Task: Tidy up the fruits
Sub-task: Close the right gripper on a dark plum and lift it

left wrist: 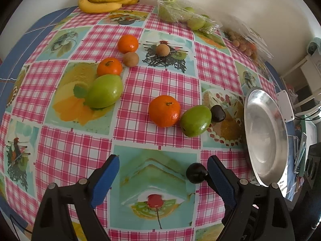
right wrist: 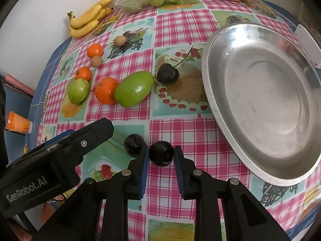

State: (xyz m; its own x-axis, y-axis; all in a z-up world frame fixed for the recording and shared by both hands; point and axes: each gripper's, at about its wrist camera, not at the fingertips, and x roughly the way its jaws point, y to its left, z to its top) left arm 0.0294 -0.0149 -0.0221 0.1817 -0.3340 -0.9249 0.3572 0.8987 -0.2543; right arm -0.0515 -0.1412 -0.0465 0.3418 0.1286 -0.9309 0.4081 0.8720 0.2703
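A checked tablecloth (right wrist: 180, 30) carries the steel plate (right wrist: 220, 92) at the right. The left gripper (left wrist: 162, 166) stands wide, one dark cherry (left wrist: 196, 173) touching its right pad. The right gripper (right wrist: 161, 156) is clamped on another dark cherry (right wrist: 161, 153), near the plate's near-left rim.
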